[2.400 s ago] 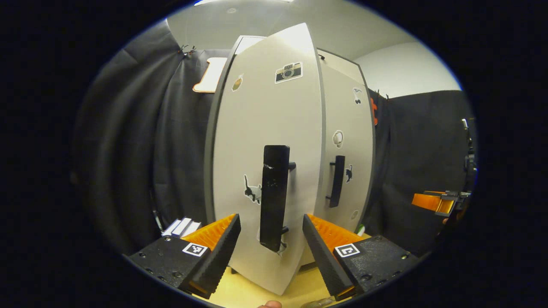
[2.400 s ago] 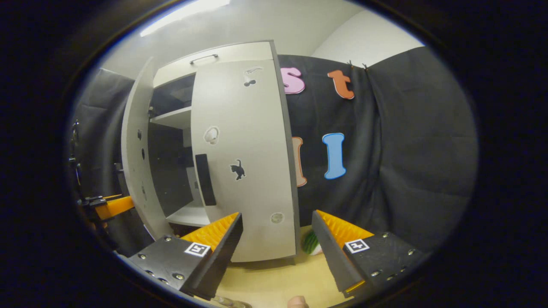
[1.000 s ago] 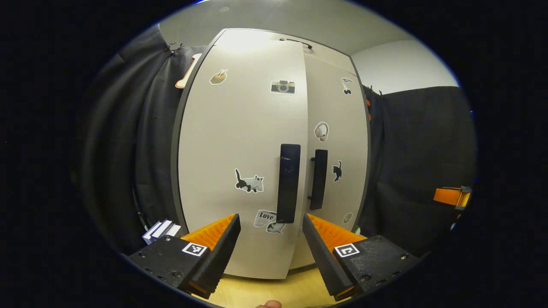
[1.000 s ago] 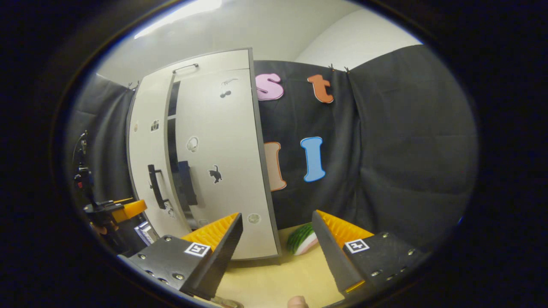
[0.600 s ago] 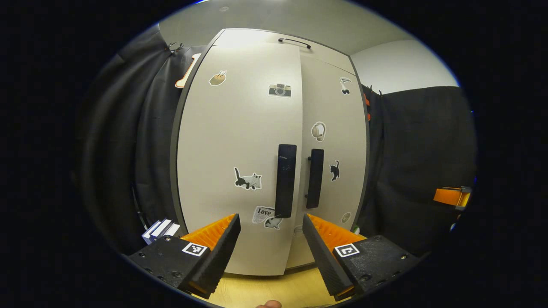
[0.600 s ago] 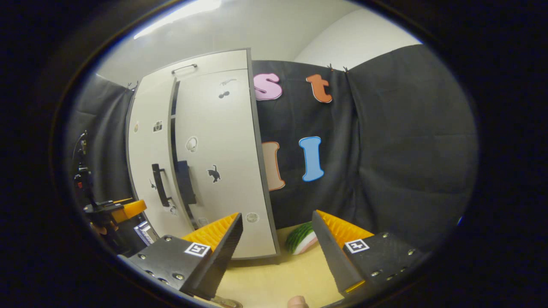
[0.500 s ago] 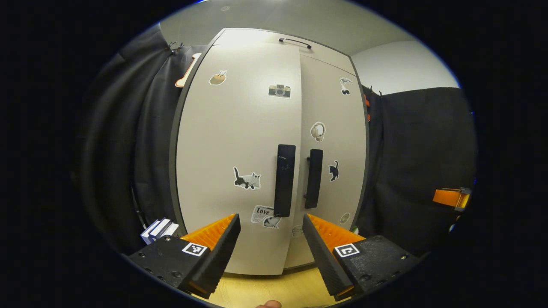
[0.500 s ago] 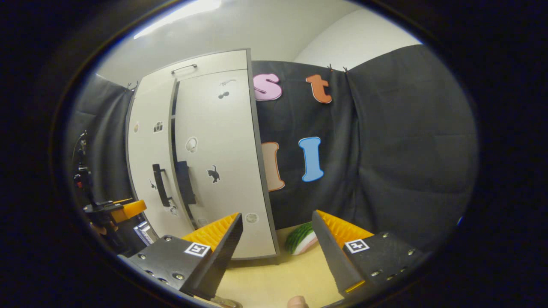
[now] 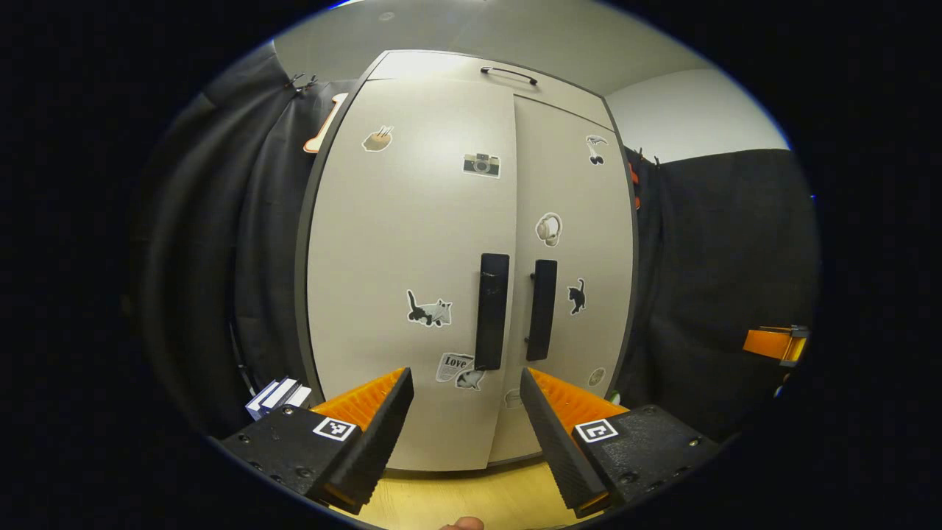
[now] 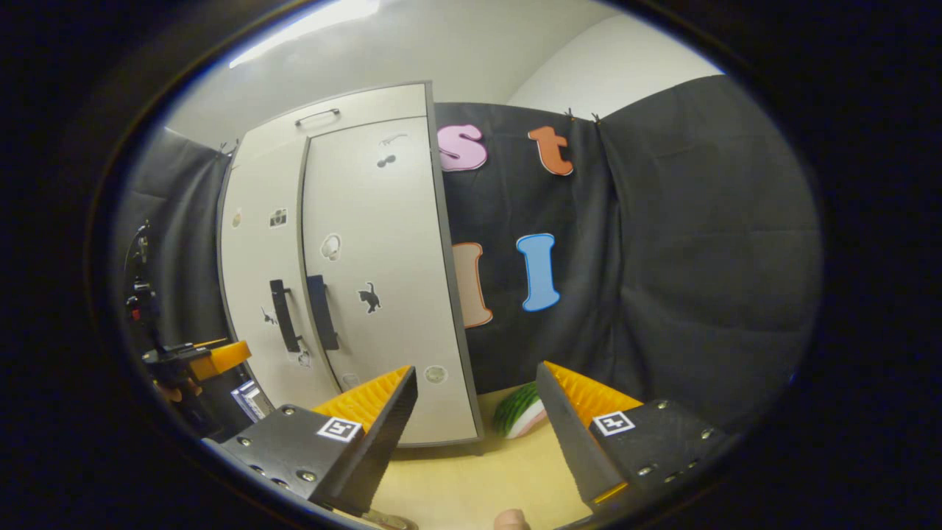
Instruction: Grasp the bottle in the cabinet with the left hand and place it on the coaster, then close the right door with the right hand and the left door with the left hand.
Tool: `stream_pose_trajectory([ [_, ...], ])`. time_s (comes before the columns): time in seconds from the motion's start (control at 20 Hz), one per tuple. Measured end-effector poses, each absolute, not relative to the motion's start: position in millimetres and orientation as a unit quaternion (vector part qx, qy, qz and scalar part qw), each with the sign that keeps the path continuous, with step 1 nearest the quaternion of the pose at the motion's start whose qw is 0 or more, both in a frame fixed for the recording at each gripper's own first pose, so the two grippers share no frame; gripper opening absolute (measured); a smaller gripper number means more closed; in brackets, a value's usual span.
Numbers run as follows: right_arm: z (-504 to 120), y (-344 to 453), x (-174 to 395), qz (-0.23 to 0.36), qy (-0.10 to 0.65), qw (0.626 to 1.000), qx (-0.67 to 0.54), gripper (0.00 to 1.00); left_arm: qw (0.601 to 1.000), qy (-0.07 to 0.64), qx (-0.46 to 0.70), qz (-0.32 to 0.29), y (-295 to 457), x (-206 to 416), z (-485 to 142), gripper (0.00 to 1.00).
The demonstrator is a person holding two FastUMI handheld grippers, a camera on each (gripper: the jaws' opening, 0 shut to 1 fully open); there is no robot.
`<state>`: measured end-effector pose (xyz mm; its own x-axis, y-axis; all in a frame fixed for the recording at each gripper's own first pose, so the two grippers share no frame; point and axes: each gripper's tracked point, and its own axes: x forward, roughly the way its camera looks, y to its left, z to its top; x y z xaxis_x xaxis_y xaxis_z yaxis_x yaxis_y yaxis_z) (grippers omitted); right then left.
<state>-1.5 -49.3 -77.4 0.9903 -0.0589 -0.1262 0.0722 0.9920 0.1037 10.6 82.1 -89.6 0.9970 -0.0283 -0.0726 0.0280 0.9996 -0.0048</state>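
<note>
Both cabinet doors — left door (image 9: 412, 243), right door (image 9: 578, 243) — sit flush shut; a sticker (image 9: 454, 364) reads "Love". Your left hand-held gripper (image 9: 466, 419) and right hand-held gripper (image 10: 477, 419) gape, empty, off the handles.

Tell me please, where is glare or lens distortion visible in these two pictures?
Left gripper view: glare whitens the cabinet top, and its straight edges bow outward. Right gripper view: a bright ceiling light streaks the upper left; the cabinet leans and curves.
</note>
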Motion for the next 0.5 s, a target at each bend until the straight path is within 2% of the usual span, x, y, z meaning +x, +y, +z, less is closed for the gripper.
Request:
stream_pose_trajectory([
  [0.5,-76.8,-51.1,4.3,-0.034,0.059,0.996,0.053,0.99,0.999,0.034,-0.005,-0.014,80.0,16.5,-87.0,0.92],
])
